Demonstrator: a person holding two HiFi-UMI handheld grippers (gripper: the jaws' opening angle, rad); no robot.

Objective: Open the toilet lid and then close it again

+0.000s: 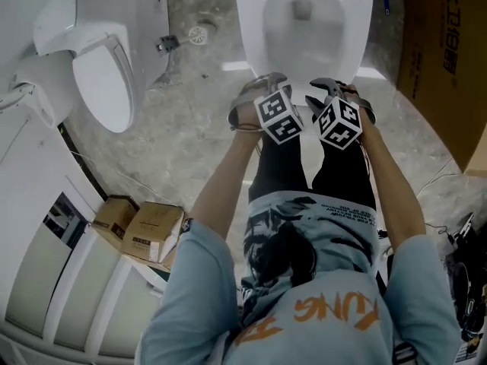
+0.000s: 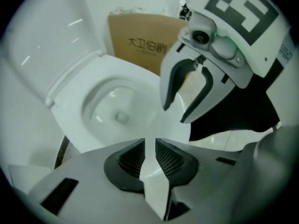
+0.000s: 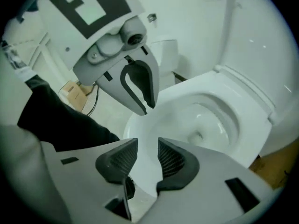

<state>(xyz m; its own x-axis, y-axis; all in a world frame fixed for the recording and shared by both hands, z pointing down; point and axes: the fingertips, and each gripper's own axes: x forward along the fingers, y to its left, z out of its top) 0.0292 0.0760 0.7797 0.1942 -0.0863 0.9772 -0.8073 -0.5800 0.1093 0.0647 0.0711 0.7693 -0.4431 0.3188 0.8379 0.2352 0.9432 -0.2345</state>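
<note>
The white toilet's seat lies at the top centre of the head view with the bowl uncovered. Its lid stands raised behind the bowl, also the lid at the right of the right gripper view. Both grippers hang side by side over the seat's front rim. My left gripper has a narrow gap between its pads with nothing gripped. My right gripper stands a little wider, also with nothing in it. Each gripper shows in the other's view: right gripper, left gripper.
A second toilet stands at the left, with a floor drain between the two. A large cardboard box leans at the right of the toilet. Two small boxes lie on the floor at lower left. The person's legs stand just before the bowl.
</note>
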